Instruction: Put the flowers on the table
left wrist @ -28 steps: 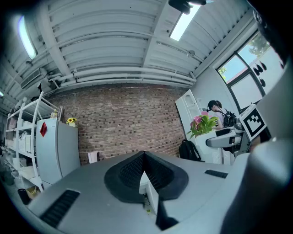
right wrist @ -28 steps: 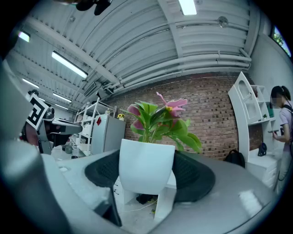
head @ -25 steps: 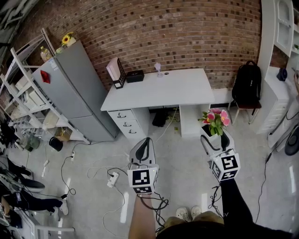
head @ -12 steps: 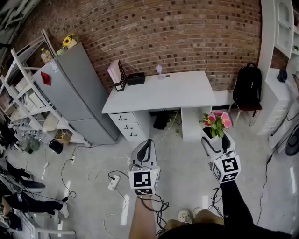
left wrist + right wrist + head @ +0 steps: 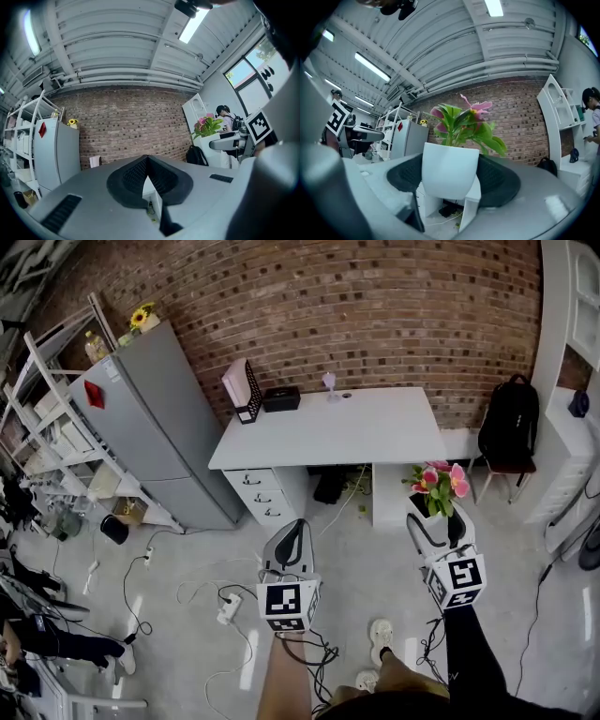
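1. Head view. The right gripper (image 5: 437, 519) held the white pot (image 5: 424, 514) of flowers (image 5: 439, 484) above the floor, in front of the right end of the counter (image 5: 328, 427) and not yet over it. Compared with 1 second earlier, the counter sat slightly nearer in the frame and a shoe (image 5: 380, 634) had stepped forward, so the person appeared to be walking the flowers towards it. The left gripper (image 5: 292, 527) was carried alongside, with nothing in it.

2. Left gripper view. The left gripper's jaws were pressed together at their tips and held nothing. The flowers (image 5: 206, 125) showed well off to the right, upright in their pot.

3. Right gripper view. The right gripper's jaws pinched the pot (image 5: 450, 171) from both sides, and it stood upright with the blooms (image 5: 464, 119) above it. The counter showed past the pot, still ahead. Judged from this, the carry was partly done; raising the pot over the counter edge and setting it down remained.
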Demonstrator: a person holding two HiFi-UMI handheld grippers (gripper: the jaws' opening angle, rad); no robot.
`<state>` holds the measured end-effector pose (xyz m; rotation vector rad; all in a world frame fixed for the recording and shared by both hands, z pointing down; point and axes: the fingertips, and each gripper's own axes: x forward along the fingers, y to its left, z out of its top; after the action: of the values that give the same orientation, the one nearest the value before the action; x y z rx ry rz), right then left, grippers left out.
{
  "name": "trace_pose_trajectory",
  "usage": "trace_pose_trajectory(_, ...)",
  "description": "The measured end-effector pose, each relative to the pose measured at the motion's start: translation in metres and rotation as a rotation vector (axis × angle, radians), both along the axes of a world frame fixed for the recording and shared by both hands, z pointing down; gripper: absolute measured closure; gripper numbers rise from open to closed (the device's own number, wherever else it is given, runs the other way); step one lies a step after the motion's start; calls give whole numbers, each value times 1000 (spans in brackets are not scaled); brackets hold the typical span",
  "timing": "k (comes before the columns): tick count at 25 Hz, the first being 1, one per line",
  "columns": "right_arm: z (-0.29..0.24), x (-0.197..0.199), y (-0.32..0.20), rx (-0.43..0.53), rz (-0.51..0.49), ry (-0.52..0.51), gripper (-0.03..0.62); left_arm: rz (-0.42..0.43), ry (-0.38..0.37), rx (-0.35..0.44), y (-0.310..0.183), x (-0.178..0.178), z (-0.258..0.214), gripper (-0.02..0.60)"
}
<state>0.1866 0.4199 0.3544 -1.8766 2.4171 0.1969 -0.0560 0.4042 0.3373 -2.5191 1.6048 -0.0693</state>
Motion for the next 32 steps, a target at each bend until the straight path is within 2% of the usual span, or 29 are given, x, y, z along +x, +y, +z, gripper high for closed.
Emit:
trace_pose_trajectory(7,6,-5,-61,8,-50,0,249,-29,9,-11,-54,1,5,574)
trace_pose_trajectory(19,-1,3,-170,28,-145,-56,249,-35,-1,11,-157,30,-15,574)
trace_pose_trajectory(28,5,11,-239,9,-168,-88,249,-46,-20,-1,-215,40,-13,574)
trace_pose_trajectory(32,9,11,-260,2,-190,-95,249,-58,-1,-7,-232,40,-10,574)
